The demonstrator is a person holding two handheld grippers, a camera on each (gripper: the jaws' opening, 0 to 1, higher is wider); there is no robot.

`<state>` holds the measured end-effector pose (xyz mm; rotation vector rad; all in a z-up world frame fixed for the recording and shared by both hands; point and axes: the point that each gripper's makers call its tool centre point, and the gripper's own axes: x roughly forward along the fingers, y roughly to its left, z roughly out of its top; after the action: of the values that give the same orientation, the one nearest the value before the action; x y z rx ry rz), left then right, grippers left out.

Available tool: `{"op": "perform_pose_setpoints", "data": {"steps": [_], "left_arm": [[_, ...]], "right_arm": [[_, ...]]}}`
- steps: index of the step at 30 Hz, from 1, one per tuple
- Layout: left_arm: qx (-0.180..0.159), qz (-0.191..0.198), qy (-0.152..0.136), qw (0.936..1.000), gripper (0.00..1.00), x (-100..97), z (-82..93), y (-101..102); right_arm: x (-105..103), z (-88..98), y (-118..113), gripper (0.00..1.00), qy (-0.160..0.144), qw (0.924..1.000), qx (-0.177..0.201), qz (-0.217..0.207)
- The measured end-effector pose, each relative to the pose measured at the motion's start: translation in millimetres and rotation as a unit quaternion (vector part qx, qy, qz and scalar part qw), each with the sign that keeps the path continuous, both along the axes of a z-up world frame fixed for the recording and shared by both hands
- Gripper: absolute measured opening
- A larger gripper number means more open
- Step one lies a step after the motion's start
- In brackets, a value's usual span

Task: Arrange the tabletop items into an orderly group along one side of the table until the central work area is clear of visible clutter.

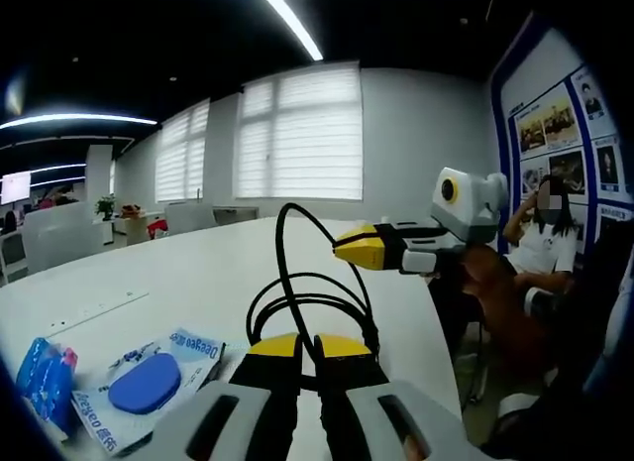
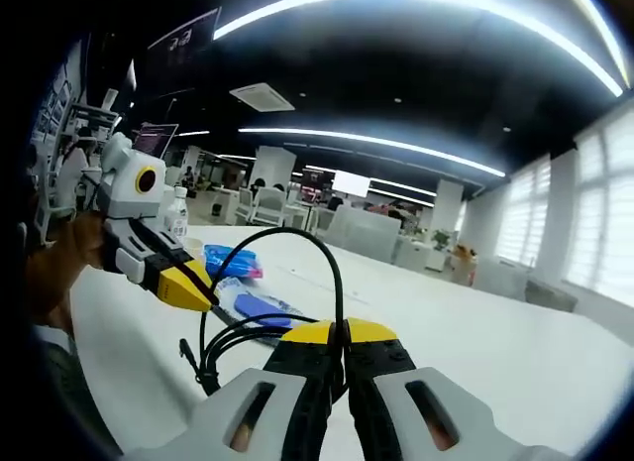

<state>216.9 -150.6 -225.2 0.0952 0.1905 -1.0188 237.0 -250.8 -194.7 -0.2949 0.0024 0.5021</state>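
On the worktop (image 1: 198, 273), a coiled cable (image 1: 312, 307) lies right of a packaged mouse (image 1: 149, 384) and a pouch (image 1: 45, 374).

The blue packet (image 1: 45, 377) runs off the picture's lower left edge. Print on the flat package (image 1: 158, 382) is too small to read. The black cable (image 1: 307, 302) vanishes between the left gripper's (image 1: 309, 344) jaws.

Left gripper (image 1: 308, 354): grey housings, black jaw arms, yellow tips. Right gripper (image 2: 339, 344): same build, grey with oval slots, yellow-tipped.
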Motion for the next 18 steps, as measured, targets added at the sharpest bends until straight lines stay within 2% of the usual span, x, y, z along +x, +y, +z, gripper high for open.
{"op": "perform_pose_setpoints", "data": {"steps": [18], "left_arm": [[0.000,-0.016,0.010,0.9998,0.03,-4.7,-11.6,-15]], "right_arm": [[-7,-8.8,-14,0.00,0.007,0.9998,-0.003,-0.016]]}}
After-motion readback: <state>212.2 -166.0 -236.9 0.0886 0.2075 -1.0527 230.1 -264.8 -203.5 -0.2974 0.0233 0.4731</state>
